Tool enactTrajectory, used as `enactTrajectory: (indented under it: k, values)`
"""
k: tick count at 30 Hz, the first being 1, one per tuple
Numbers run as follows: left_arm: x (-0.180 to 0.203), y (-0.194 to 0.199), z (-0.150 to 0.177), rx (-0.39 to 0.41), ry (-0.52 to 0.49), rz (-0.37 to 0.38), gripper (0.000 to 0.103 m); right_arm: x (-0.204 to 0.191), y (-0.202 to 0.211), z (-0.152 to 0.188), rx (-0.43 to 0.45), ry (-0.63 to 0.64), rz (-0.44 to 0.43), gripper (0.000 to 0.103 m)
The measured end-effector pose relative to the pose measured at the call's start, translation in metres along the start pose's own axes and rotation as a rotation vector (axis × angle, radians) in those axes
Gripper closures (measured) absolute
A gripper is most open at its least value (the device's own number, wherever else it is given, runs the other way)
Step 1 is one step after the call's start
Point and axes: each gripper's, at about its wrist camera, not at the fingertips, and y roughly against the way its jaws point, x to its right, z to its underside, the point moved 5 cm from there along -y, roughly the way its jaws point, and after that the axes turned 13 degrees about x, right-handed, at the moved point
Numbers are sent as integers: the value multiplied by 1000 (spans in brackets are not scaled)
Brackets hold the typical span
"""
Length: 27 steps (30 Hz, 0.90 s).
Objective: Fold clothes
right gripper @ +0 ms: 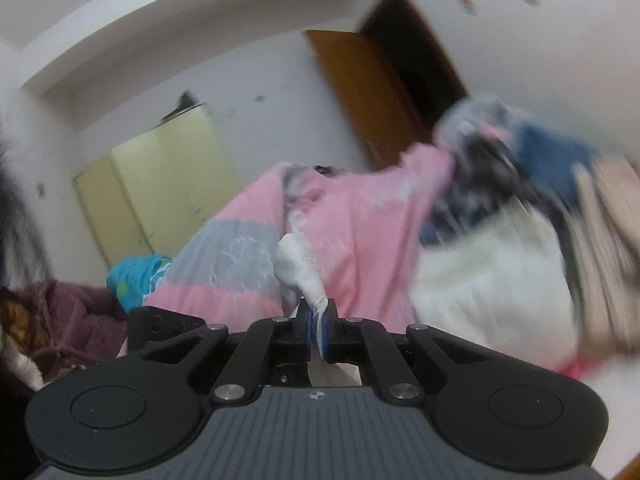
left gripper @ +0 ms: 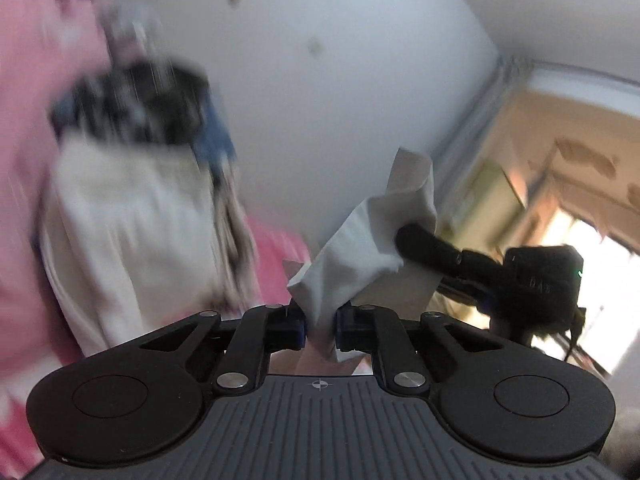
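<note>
There was hardly any writing to read in that room. The one spot that came close was the black housing of the right gripper (left gripper: pixel 404 236), seen from the left wrist: a few raised characters stood on its side beside a small green light, but they were too faint and blurred for me to make out as a word. Each gripper's grey ribbed top carried a small crosshair mark (left gripper: pixel 319 384) at its front edge, a sign rather than text. The wall, door and cupboard showed nothing legible.
</note>
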Motion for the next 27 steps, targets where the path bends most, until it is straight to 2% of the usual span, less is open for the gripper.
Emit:
enactTrajectory:
  k: [2,5,11,21,27]
  values:
    - [-5,1,-24,72,-9,-29,92,-2,-30,-19,-13,64,-24,99]
    - [-14,5,-49,148,0,-65,94,2,-69,-37,-27,88,-51,99]
    - [-32,18,-78,241,15,-110,95,6,-136,-53,-52,110,-134,99]
    - [-74,41,-92,314,50,-175,96,12,-212,-23,-136,107,-243,99]
    - [-93,47,-89,310,54,-211,96,19,-236,7,-164,120,-226,99]
